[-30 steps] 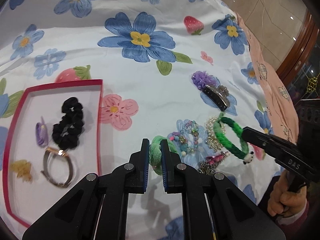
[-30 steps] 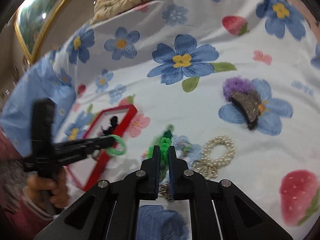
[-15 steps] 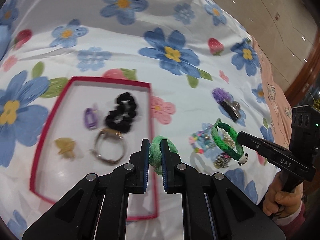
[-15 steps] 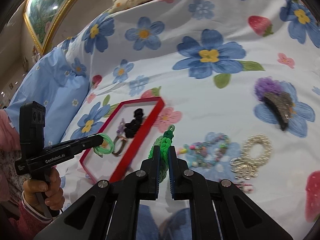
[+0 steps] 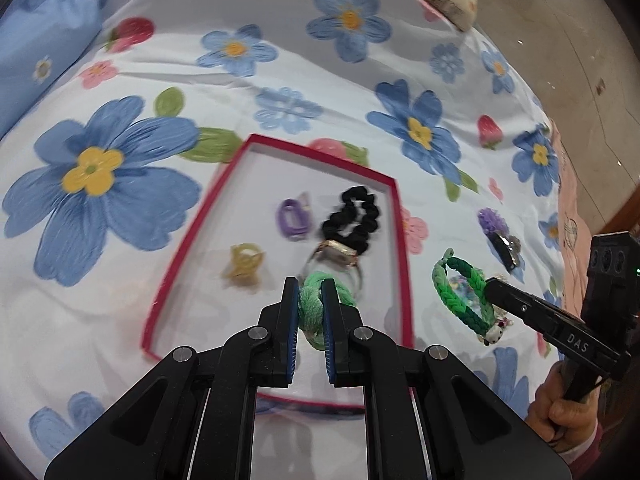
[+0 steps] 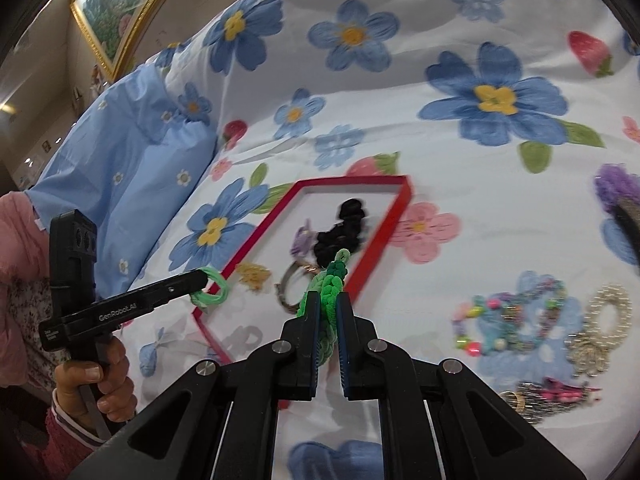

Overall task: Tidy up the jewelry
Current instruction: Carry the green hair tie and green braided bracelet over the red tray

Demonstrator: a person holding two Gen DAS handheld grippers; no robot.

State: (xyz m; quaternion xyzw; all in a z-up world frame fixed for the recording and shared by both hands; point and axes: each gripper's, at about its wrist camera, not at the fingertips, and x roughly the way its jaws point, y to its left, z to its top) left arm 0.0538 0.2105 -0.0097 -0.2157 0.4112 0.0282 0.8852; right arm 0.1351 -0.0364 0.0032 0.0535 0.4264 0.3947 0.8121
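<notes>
My left gripper (image 5: 311, 294) is shut on a light green hair tie (image 5: 316, 304) and holds it above the near part of the red-rimmed tray (image 5: 182, 240). The tray holds a black scrunchie (image 5: 356, 212), a purple clip (image 5: 292, 218), a yellow clip (image 5: 244, 262) and a metal bangle (image 5: 338, 254). My right gripper (image 6: 327, 304) is shut on a braided green bracelet (image 6: 330, 284), which also shows in the left wrist view (image 5: 460, 292), in the air just right of the tray (image 6: 384, 224).
Loose jewelry lies on the flowered sheet right of the tray: a beaded bracelet (image 6: 516, 316), a pearl ring (image 6: 608, 316), a pink and metal piece (image 6: 552, 392) and a dark hair claw on a purple flower (image 5: 502, 240). A blue pillow (image 6: 120, 168) lies at left.
Both grippers have moved left with their green pieces. The left one has gone from the loose pile to above the tray. The right one has lifted its bracelet and neared the tray's right rim.
</notes>
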